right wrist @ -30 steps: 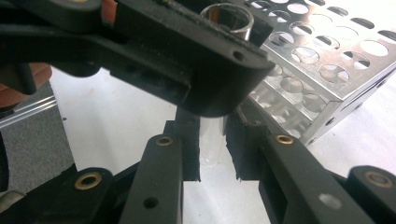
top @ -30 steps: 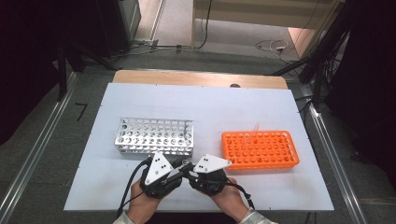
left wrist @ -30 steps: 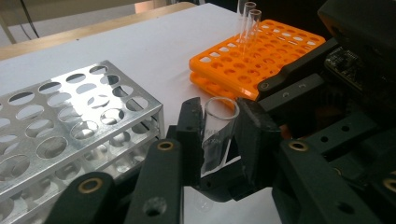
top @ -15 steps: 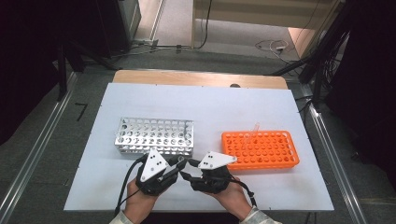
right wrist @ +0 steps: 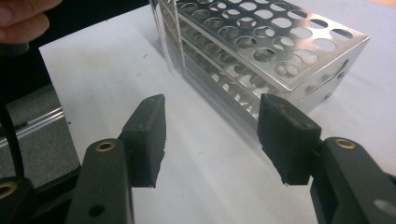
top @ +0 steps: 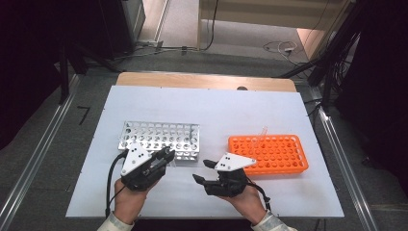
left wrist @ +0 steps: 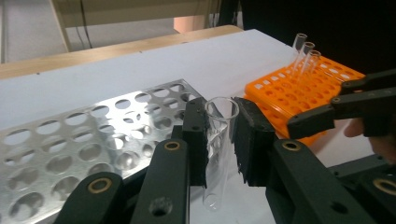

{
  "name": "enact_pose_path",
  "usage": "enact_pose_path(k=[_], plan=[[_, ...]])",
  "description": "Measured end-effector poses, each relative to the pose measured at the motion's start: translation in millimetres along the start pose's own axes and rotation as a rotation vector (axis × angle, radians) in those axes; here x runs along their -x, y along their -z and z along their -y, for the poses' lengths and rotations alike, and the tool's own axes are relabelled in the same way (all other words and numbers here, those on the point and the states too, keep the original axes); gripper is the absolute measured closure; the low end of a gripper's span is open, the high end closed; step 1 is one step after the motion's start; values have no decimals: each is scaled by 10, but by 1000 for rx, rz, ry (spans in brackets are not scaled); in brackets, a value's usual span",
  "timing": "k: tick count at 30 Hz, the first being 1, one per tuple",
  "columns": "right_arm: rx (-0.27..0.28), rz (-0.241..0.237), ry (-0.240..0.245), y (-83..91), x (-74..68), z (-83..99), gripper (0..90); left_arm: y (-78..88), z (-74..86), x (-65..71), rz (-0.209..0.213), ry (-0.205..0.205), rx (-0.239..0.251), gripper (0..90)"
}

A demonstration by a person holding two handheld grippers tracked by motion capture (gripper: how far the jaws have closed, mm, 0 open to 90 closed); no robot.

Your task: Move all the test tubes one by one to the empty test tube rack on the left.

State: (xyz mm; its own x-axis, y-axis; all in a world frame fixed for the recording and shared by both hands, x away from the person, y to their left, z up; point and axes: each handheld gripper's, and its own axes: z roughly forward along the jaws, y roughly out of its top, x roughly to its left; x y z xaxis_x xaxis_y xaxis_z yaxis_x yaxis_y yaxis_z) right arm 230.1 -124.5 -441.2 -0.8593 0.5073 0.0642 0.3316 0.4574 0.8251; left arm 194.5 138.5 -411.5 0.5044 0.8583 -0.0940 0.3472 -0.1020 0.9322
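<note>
Left hand-held gripper clamped on a clear glass test tube; right hand-held gripper released.

The left hand-held gripper grasps the test tube between both pads, mouth up and tilted slightly, just in front of the silver metal tube rack, near the front edge of the tabletop and left of its middle. In the right gripper view the tube's lower end hangs beside the near face of the metal rack. The right hand-held gripper has just been opening; its jaws stand apart with nothing between them, close to the front edge at the middle. The orange tube rack sits toward the right edge, carrying three clear tubes at its far side.
</note>
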Motion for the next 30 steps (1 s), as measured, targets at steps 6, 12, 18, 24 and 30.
enact_pose_path(k=[6, 12, 18, 24, 30], plan=[[-11, 9, -16, 59, 39, 17, 325, 117, -73, -176, -52, 26, 28, 749], [-13, 13, -30, 84, 61, 29, 301, 207, -101, -370, -121, 46, 51, 749], [-22, 10, -32, 65, 54, 35, 281, 261, -100, -546, -174, 73, 63, 748], [-22, 13, -33, 63, 60, 37, 279, 286, -83, -689, -230, 78, 62, 748], [-23, 14, -33, 57, 56, 40, 279, 295, -77, -775, -275, 74, 72, 749]])
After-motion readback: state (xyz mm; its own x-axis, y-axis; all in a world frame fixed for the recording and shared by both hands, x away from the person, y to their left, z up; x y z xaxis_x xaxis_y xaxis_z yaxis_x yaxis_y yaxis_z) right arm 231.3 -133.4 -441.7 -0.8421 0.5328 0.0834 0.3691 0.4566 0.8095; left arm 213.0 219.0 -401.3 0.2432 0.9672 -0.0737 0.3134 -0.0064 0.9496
